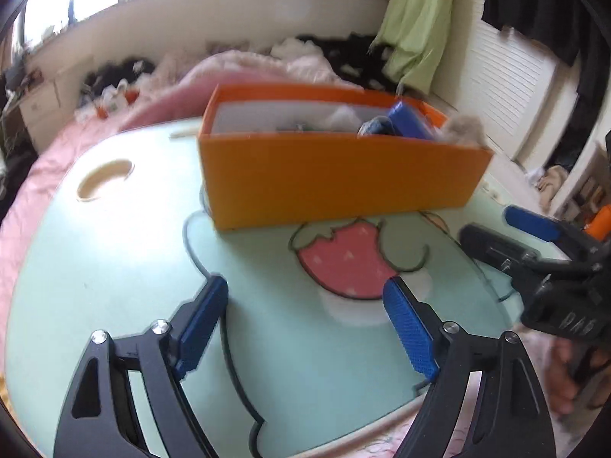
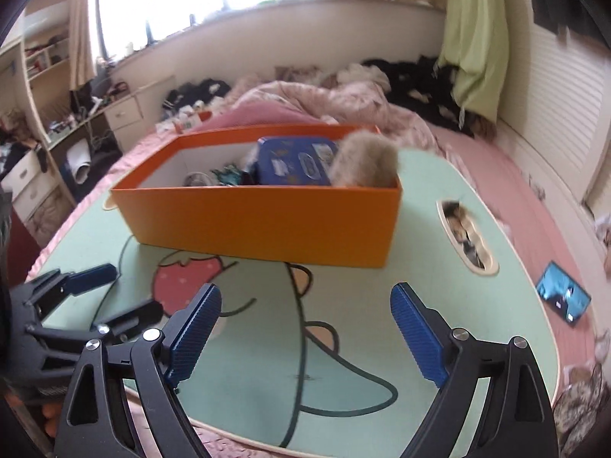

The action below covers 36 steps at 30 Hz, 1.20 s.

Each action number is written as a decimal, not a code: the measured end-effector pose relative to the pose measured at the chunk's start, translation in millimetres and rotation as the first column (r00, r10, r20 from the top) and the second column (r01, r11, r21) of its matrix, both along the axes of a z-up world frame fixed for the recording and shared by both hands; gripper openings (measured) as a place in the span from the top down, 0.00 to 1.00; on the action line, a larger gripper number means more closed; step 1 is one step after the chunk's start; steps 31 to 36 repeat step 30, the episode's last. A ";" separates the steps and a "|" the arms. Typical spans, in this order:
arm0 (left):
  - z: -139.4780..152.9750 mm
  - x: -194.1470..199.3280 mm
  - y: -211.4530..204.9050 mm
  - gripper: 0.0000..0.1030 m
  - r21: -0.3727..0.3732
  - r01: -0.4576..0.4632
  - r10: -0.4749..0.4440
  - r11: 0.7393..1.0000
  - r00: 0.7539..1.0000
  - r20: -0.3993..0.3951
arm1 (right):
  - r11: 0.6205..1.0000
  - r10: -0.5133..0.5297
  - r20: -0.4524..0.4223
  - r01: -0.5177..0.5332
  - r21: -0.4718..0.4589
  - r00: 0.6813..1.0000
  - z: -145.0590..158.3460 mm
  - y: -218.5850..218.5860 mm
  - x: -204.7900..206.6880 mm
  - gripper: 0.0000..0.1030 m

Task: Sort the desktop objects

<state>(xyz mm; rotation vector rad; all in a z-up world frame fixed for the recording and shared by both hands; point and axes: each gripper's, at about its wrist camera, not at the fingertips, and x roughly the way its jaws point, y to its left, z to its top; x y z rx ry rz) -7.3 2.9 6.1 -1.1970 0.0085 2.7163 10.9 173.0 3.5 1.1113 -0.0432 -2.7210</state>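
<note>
Left gripper (image 1: 305, 324): jaws spread wide, nothing between the blue pads; held over the bare table, short of the box.
Right gripper (image 2: 305, 337): likewise wide apart and empty, alongside the left one and aimed at the same box.
Orange box (image 2: 263, 217): stands on the far half of the mint-green lap table (image 2: 450, 343), which rests on a pink bed.
Box contents: a blue tin (image 2: 296, 162), a grey-brown furry item (image 2: 362, 164) at the right end, and small dark and pale pieces at the left end that are too blurred to name.
Table surface: apart from the box, no loose item shows on the printed top; only the strawberry cartoon and the oval cup hole.
Off-table item: a blue phone-like object (image 2: 563, 297) lies on the pink bedding to the right.
Stage, as judged: sorting looks near complete.
Advice: keep both claws clear of the box wall so it is not nudged; check the bedding item before finishing.
</note>
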 end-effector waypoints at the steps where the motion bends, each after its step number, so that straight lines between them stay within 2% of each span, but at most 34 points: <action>1: -1.1 1.5 0.2 0.19 -0.022 -0.017 0.017 1.000 1.000 0.002 | 1.000 -0.014 0.025 0.014 0.010 1.000 -5.3 -0.3 -0.6 0.08; 3: -3.7 2.4 3.2 0.15 -0.065 -0.031 0.031 0.997 1.000 0.003 | 0.998 -0.035 0.075 0.032 0.049 0.997 -15.9 -1.5 -5.4 0.03; 4: -4.4 2.9 4.4 0.06 -0.069 -0.030 0.031 0.997 1.000 0.006 | 0.998 -0.036 0.112 0.029 0.062 0.993 -23.4 -1.7 -9.4 0.00; 5: -5.3 2.7 4.6 0.02 -0.067 -0.029 0.030 0.997 0.999 0.013 | 0.995 -0.039 0.105 0.030 0.093 0.994 -25.7 -4.0 -9.4 0.00; 6: -5.6 2.8 4.6 0.00 -0.066 -0.030 0.030 0.997 0.999 0.013 | 0.996 -0.028 0.105 0.020 0.083 0.994 -26.6 -3.7 -8.8 0.00; 20: -6.2 7.2 2.4 0.00 -0.052 0.028 -0.029 0.998 1.000 -0.009 | 0.997 -0.014 0.103 0.006 0.081 0.995 -29.4 -2.5 -9.2 0.00; 36: -5.8 6.8 2.3 0.00 -0.051 0.038 -0.039 0.998 0.999 -0.023 | 0.997 -0.014 0.103 0.006 0.080 0.995 -29.5 -2.1 -9.3 0.00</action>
